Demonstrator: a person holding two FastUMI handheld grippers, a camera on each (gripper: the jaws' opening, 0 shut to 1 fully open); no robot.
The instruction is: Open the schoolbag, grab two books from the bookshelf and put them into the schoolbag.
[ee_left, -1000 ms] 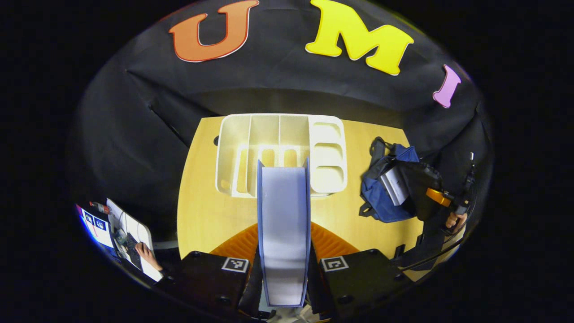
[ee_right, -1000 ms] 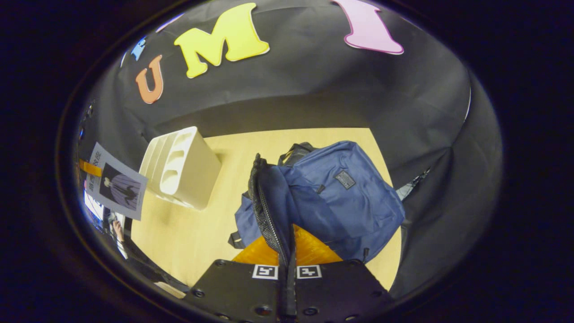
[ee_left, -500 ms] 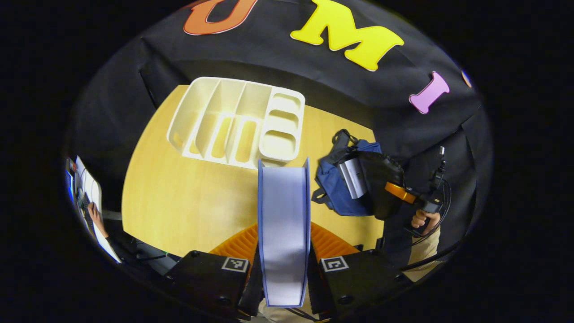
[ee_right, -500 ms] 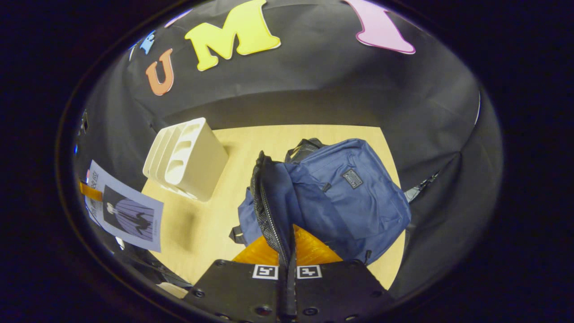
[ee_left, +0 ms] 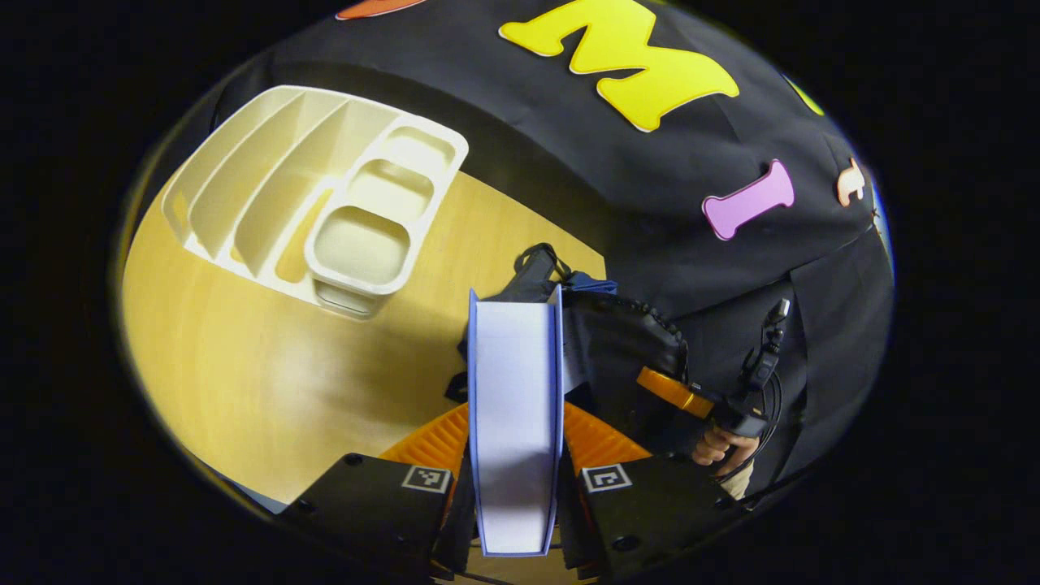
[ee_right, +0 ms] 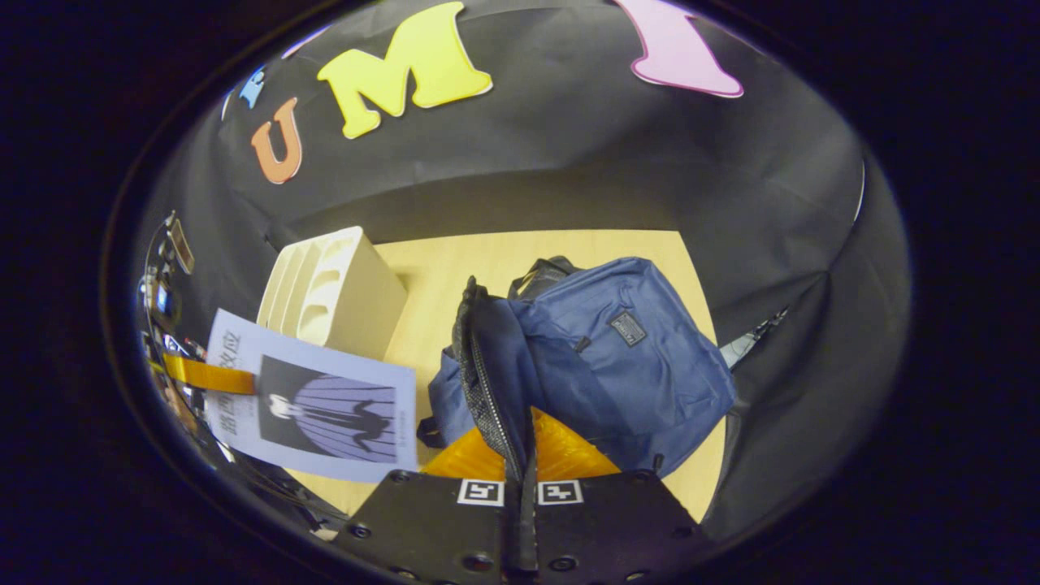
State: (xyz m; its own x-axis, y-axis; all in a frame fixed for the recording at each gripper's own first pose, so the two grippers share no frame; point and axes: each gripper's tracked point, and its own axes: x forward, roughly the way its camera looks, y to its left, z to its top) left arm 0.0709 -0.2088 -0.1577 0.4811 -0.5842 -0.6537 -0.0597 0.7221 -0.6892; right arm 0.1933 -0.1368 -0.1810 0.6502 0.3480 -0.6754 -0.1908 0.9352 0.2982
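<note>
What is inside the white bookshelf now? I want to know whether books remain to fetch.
The bookshelf's slots and side trays that show look empty. The slot floors nearest its front wall are hidden, so a small thing there cannot be excluded.

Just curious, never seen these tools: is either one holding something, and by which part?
Left gripper clamps a pale-blue book at its lower end. Right gripper pinches the navy fabric schoolbag's opened zipper flap.
</note>
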